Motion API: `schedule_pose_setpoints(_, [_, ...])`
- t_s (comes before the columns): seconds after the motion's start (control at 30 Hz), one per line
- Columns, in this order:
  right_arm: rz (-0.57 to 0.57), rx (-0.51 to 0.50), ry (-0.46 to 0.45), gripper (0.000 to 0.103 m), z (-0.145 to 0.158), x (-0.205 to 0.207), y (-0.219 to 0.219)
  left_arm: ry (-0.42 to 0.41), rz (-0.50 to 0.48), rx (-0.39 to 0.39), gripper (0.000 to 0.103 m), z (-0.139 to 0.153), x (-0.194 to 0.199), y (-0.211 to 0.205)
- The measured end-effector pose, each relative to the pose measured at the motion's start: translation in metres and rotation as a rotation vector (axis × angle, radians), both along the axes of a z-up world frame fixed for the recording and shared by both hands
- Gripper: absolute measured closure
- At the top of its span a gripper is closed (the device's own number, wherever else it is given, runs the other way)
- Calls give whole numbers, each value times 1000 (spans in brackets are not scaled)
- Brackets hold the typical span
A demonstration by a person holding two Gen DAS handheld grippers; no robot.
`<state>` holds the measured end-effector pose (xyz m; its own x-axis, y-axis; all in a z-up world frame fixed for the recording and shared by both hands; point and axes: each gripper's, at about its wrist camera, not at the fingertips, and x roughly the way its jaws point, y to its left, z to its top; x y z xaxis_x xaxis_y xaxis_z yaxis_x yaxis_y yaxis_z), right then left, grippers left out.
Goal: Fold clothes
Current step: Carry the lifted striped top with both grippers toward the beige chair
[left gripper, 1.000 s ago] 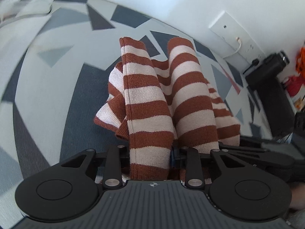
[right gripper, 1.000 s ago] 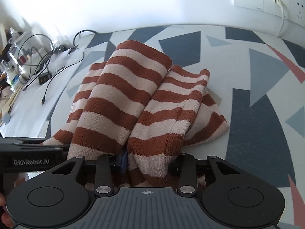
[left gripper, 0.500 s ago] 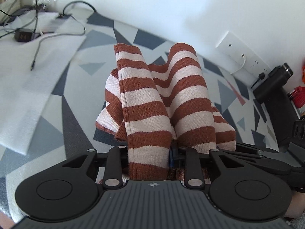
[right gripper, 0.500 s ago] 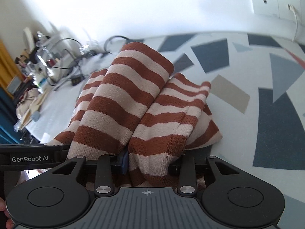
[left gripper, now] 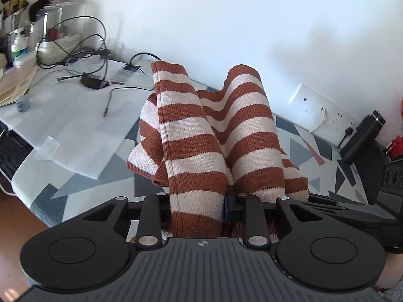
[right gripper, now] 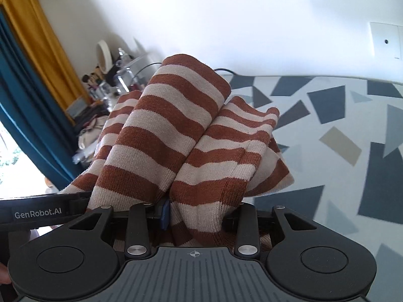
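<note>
A brown-and-cream striped knit garment [left gripper: 214,136] hangs in thick folds above the patterned table cover [left gripper: 297,148]. My left gripper [left gripper: 199,201] is shut on one bunched edge of it; the cloth hides the fingertips. In the right wrist view the same striped garment [right gripper: 181,136] drapes forward, and my right gripper [right gripper: 196,209] is shut on another bunched edge, fingertips also buried in cloth. The other gripper's black body [right gripper: 37,212] shows at the left, close beside. The garment's lower folds sag toward the table.
A white sheet [left gripper: 75,120] with cables and a black adapter [left gripper: 92,81] lies at the left. Wall sockets [left gripper: 325,115] and a black device [left gripper: 362,138] stand at the right. Cluttered shelf items [right gripper: 108,75] and blue and yellow curtains [right gripper: 32,88] fill the far left.
Both grippers have risen and tilted upward with the garment in them. The views now show more wall and the cluttered left side, and the cloth hangs higher off the table.
</note>
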<state>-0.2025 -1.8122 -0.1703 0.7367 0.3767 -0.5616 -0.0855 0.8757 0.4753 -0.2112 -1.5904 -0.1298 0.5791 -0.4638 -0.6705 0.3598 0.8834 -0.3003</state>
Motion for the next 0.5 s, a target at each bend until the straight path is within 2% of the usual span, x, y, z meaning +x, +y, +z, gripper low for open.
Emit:
schedule_pose_setpoints(0.17, [50, -42, -32, 71, 19, 8, 30, -29, 54, -48, 75, 8, 3, 39])
schedule_pose_setpoints(0.3, [88, -63, -67, 71, 32, 29, 70, -60, 93, -65, 75, 15, 21, 86])
schedule_pose_setpoints(0.5, [155, -88, -85, 71, 41, 82, 160, -79, 179, -98, 75, 13, 61, 179])
